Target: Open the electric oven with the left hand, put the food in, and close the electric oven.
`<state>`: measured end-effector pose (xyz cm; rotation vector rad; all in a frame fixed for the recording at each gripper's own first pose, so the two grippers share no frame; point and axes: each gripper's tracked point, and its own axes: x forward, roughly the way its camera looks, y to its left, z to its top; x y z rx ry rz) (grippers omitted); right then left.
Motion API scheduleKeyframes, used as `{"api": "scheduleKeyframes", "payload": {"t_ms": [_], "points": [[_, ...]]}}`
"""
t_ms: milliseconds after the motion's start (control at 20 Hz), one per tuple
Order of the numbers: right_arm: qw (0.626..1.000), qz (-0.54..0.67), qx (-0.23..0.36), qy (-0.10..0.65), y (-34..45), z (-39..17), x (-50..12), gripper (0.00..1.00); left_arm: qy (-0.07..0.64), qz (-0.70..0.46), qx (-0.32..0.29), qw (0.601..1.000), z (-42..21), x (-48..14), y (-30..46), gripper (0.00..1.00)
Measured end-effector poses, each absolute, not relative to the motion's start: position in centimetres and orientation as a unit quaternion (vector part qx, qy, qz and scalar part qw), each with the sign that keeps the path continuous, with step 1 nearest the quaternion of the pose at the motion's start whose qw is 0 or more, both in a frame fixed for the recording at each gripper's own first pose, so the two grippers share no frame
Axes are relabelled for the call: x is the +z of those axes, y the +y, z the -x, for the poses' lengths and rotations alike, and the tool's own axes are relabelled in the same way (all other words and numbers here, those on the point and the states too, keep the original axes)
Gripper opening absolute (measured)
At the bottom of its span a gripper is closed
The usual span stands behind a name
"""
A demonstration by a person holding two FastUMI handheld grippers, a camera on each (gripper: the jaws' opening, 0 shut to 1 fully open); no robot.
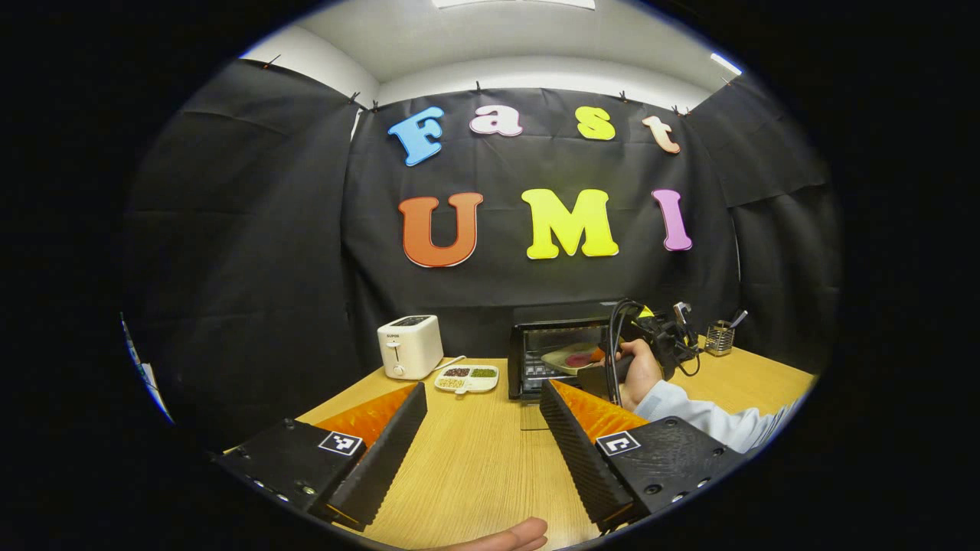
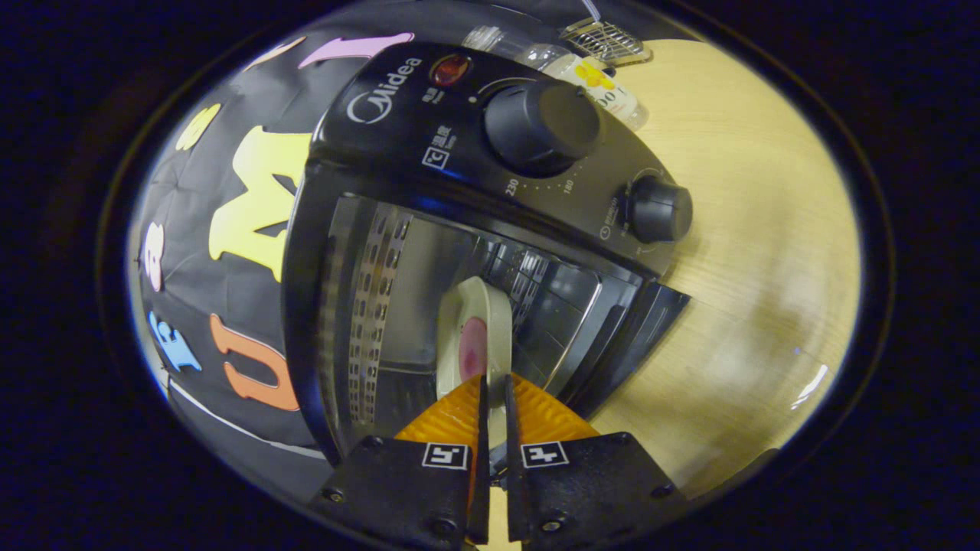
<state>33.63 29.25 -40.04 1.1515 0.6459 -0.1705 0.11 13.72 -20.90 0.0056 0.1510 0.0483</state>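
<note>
Right gripper view: the right gripper point(image 2: 494, 390), jaws clamping the plate point(image 2: 473, 337) at center frame, is loading the oven point(image 2: 398, 130); release follows, while the left gripper point(image 1: 478, 425) is waiting wide open, empty.

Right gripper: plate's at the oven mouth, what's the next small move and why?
Probably ease the plate deeper into the oven before releasing. The right gripper is shut on its rim, the door is down, and the plate looks only partly inside.

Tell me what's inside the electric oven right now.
The plate with a pinkish food item is partway inside the electric oven, pinched by the right gripper. The perforated side wall shows; the plate hides what lies behind it.
</note>
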Motion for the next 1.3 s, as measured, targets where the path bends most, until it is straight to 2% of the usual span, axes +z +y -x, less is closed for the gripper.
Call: {"api": "scheduleKeyframes", "payload": {"t_ms": [50, 150, 200, 400, 450, 500, 600, 700, 800, 850, 900, 950, 1000, 1050, 1100, 1300], "points": [[0.789, -0.533, -0.077, 0.295, 29.2, -34.0, -40.1, 0.12, 0.076, 0.001, 0.024, 0.997, -0.1, -21.1, 13.7, 0.95], [0.794, -0.532, -0.071, 0.285, 29.1, -34.4, -40.1, 0.09, 0.078, 0.009, 0.022, 0.997, -0.1, -21.4, 13.7, 0.95], [0.795, -0.535, -0.066, 0.279, 29.2, -34.7, -40.2, 0.13, 0.079, 0.012, 0.022, 0.997, -0.1, -21.6, 13.8, 0.95], [0.803, -0.528, -0.055, 0.270, 29.6, -34.7, -40.6, 0.04, 0.078, 0.018, 0.022, 0.997, -0.4, -21.7, 13.6, 0.95], [0.810, -0.522, -0.046, 0.263, 29.8, -34.6, -40.2, 0.06, 0.079, 0.020, 0.026, 0.996, -0.4, -21.7, 13.9, 0.95], [0.819, -0.515, -0.038, 0.251, 29.8, -34.4, -39.4, 0.18, 0.079, 0.021, 0.028, 0.996, -0.5, -21.7, 13.8, 0.95], [0.846, -0.482, -0.033, 0.224, 29.3, -33.9, -37.8, 0.32, 0.079, 0.024, 0.030, 0.996, -0.1, -21.6, 13.6, 0.95], [0.871, -0.449, -0.022, 0.199, 29.1, -33.2, -36.0, 0.59, 0.079, 0.026, 0.032, 0.996, 0.6, -21.4, 13.5, 0.95], [0.889, -0.418, -0.012, 0.185, 28.9, -32.1, -34.9, 0.67, 0.085, 0.025, 0.039, 0.995, 1.4, -21.2, 13.7, 0.95], [0.898, -0.403, -0.006, 0.178, 28.8, -31.3, -34.4, 0.84, 0.084, 0.026, 0.039, 0.995, 1.7, -20.9, 13.5, 0.95], [0.906, -0.385, -0.002, 0.174, 28.9, -30.7, -33.8, 0.87, 0.084, 0.026, 0.039, 0.995, 2.1, -20.5, 13.4, 0.95], [0.914, -0.367, 0.007, 0.171, 29.0, -29.9, -33.3, 0.82, 0.082, 0.026, 0.041, 0.995, 2.5, -20.1, 13.3, 0.95], [0.921, -0.349, 0.020, 0.171, 29.3, -29.3, -32.6, 0.90, 0.080, 0.024, 0.041, 0.996, 2.9, -19.7, 13.2, 0.95], [0.928, -0.332, 0.032, 0.166, 29.5, -28.7, -32.2, 0.88, 0.077, 0.021, 0.040, 0.996, 3.2, -19.2, 13.0, 0.95], [0.935, -0.311, 0.043, 0.164, 29.5, -27.8, -31.1, 0.95, 0.075, 0.018, 0.038, 0.996, 3.5, -18.8, 12.6, 0.95], [0.957, -0.244, 0.072, 0.138, 27.9, -23.5, -27.0, 0.94, 0.070, 0.007, 0.047, 0.996, 4.6, -17.4, 12.3, 0.95]]}}
